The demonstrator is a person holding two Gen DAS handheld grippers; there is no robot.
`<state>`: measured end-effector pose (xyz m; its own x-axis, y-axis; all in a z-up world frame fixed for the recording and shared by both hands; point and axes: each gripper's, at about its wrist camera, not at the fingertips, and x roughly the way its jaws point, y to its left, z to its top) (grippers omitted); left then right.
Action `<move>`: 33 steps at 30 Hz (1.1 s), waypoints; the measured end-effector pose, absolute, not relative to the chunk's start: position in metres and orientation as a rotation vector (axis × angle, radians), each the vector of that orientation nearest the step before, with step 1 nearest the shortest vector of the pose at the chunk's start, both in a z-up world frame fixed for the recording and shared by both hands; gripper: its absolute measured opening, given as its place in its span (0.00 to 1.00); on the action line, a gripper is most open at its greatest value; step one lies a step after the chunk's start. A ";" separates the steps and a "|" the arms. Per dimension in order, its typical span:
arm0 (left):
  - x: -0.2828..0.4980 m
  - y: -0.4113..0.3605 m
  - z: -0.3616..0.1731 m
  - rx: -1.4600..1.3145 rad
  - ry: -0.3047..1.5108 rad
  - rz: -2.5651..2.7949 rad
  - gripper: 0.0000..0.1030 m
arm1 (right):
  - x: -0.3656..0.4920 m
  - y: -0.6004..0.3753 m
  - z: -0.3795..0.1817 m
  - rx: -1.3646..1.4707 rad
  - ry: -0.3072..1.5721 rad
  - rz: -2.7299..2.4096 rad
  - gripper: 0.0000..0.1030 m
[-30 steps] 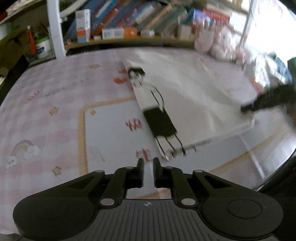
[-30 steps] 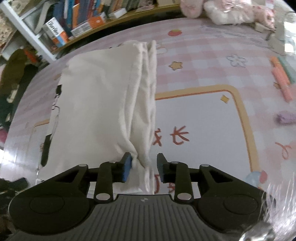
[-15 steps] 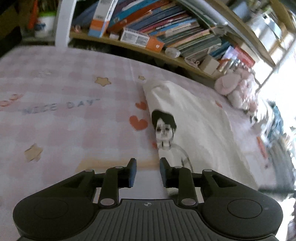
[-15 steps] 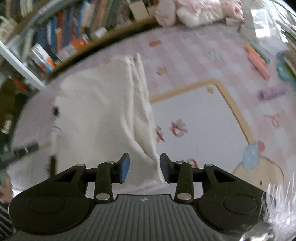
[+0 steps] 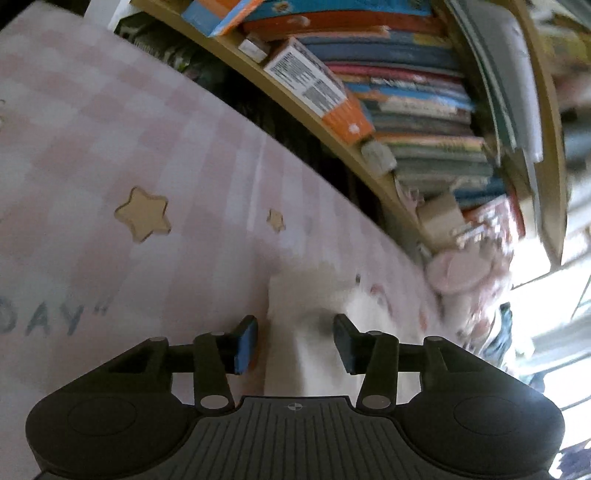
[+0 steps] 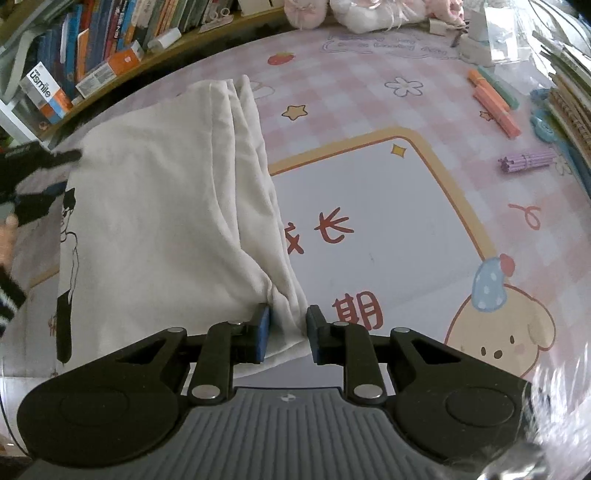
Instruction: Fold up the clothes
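A white T-shirt (image 6: pixel 159 206) with a black cartoon figure print lies folded lengthwise on the pink checked mat (image 6: pixel 369 92). My right gripper (image 6: pixel 288 330) is at the shirt's near right corner. Its blue-padded fingers are pressed against the bunched folded edge, which puckers just ahead of them. My left gripper (image 5: pixel 295 334) is open wide at the shirt's far left corner, with white cloth (image 5: pixel 306 354) lying between its fingers. In the right wrist view the left gripper (image 6: pixel 68 171) shows as black fingers at that corner.
A low shelf packed with books and boxes (image 5: pixel 388 110) runs along the mat's far edge. Pink and white plush toys (image 6: pixel 354 14) sit at the back. Pens (image 6: pixel 495 103), a purple bundle (image 6: pixel 528 162) and notebooks lie on the right. A hand and striped sleeve (image 6: pixel 9 295) are at the left.
My left gripper travelled from the shirt's near hem up to its far corner and went from shut to open. My right gripper's fingers narrowed onto the folded edge.
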<state>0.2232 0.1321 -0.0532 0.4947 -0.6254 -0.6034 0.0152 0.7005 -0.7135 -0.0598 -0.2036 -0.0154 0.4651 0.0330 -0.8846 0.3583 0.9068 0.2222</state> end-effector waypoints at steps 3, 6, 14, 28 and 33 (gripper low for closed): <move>0.236 0.130 -0.056 -0.763 0.994 -0.428 0.38 | -0.059 -0.204 -0.016 0.420 1.074 -0.211 0.20; 0.230 0.121 -0.041 -0.624 0.930 -0.451 0.10 | -0.059 -0.204 -0.016 0.422 1.078 -0.215 0.20; 0.235 0.102 -0.042 -0.396 0.881 -0.399 0.27 | -0.057 -0.205 -0.016 0.425 1.089 -0.220 0.20; 0.182 0.138 -0.038 -0.471 0.913 -0.415 0.55 | -0.062 -0.205 -0.016 0.421 1.070 -0.210 0.20; 0.160 0.130 -0.041 -0.458 0.902 -0.397 0.50 | -0.063 -0.206 -0.017 0.419 1.061 -0.202 0.20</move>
